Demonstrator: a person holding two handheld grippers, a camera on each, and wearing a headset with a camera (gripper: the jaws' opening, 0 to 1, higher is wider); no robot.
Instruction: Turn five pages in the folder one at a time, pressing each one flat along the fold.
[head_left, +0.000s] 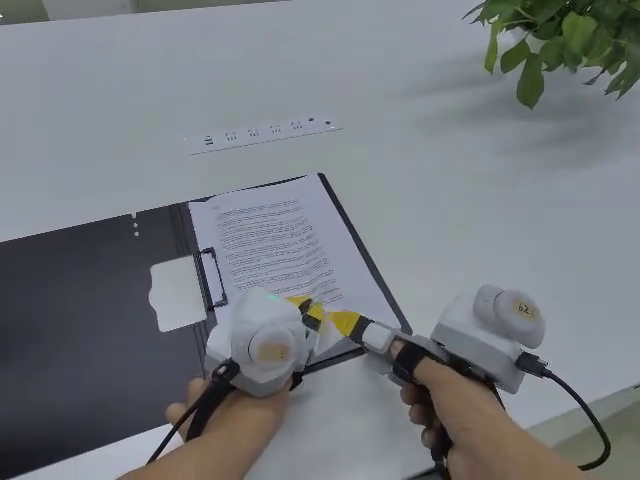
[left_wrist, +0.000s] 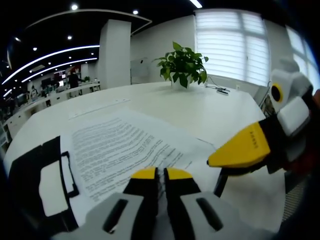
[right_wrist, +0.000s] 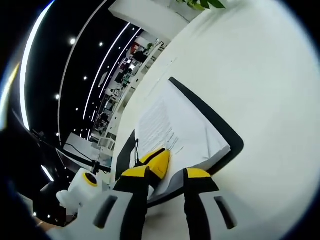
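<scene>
Open folder (head_left: 100, 330) lying on a white table (head_left: 450, 180), seen from its near edge. The paper stack (head_left: 270, 240) is held on the folder's right half, under the clip (head_left: 210, 275) at the fold. On the black left cover one small white label (head_left: 178, 293) is seen, and no turned sheet is seen lying there. The task is therefore judged to be at its start: no page is counted as turned and pressed, and all five turns are judged to be left.

Both tools are placed at the folder's near right corner. The jaws of the left gripper (left_wrist: 161, 174) are drawn together over the stack's near edge; whether a sheet is caught between them cannot be told. The jaws of the right gripper (right_wrist: 167, 173) are spread apart, and the stack's near corner is framed between them, just beside the left tool's tips.

Counted: one folder, one stack (its sheets cannot be counted), one clip, one label, two grippers. Beyond the folder's far edge one socket strip (head_left: 262, 132) is set into the table; past the folder's far right corner one plant (head_left: 560, 40) is seen.
</scene>
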